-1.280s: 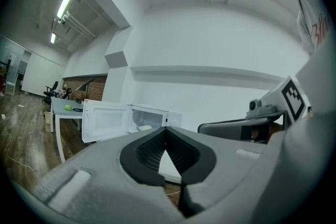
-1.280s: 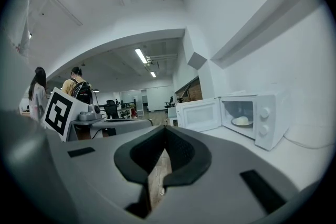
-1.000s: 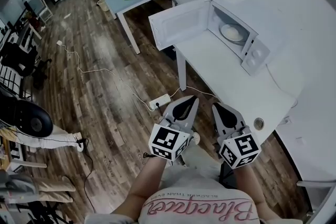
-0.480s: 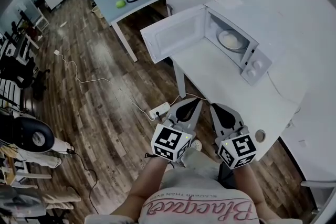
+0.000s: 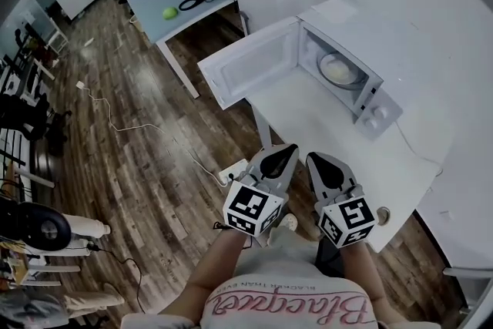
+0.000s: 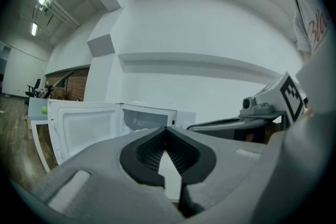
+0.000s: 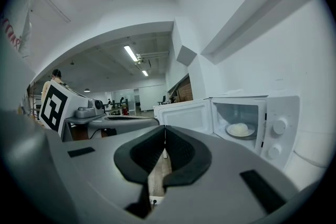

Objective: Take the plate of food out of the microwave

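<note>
While held side by side at the lower centre of the head view, the left gripper (image 5: 287, 148) and right gripper (image 5: 312, 157) are clenched shut on nothing. Beyond, at upper right, the plate of food (image 5: 337, 69) is seen inside the open microwave (image 5: 376, 99) on the white table (image 5: 323, 125).

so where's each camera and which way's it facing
Head view: on the person's head, steeply down at table and microwave; shirt, left gripper, right gripper show.
Left gripper view: on the left gripper, along shut jaws toward microwave door; right gripper at right.
Right gripper view: on the right gripper, facing the plate; left gripper at left.
All share the microwave.
</note>
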Available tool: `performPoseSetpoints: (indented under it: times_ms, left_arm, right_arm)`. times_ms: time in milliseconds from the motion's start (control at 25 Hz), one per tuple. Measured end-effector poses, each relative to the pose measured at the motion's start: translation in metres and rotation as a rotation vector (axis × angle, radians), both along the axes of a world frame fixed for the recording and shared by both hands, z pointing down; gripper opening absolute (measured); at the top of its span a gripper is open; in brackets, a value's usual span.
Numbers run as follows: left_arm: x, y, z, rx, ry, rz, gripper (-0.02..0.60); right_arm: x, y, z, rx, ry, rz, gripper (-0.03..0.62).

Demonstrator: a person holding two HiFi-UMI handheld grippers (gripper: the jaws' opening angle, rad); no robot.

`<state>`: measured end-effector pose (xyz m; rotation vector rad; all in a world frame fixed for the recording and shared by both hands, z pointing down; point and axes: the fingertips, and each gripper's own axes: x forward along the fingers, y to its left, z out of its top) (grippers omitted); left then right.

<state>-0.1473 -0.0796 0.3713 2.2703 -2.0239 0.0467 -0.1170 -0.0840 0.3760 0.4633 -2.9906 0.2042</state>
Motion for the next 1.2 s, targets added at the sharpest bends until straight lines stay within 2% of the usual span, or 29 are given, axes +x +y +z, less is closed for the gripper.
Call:
performPoseSetpoints:
  times_ms: [120, 360, 560, 1200]
  left_arm:
    - [-0.008, -0.015, -0.001, 0.002, -0.022, 0.012, 0.006]
    - [-0.017, -0.043, 0.000, 0.000, 0.000, 0.052, 0.006]
    - [-0.015, -0.064, 0.004, -0.013, 0.019, 0.095, 0.006]
    - [-0.008, -0.095, 0.008, -0.013, 0.030, 0.142, 0.006]
  right_arm:
    - [-0.010, -0.015, 0.001, -0.006, -0.001, 0.012, 0.012]
    - [-0.019, -0.039, 0.005, -0.031, 0.009, 0.037, 0.012]
    - [-0.015, -0.060, 0.010, -0.044, 0.028, 0.077, 0.012]
    - [-0.004, -0.085, 0.017, -0.047, 0.058, 0.126, 0.012]
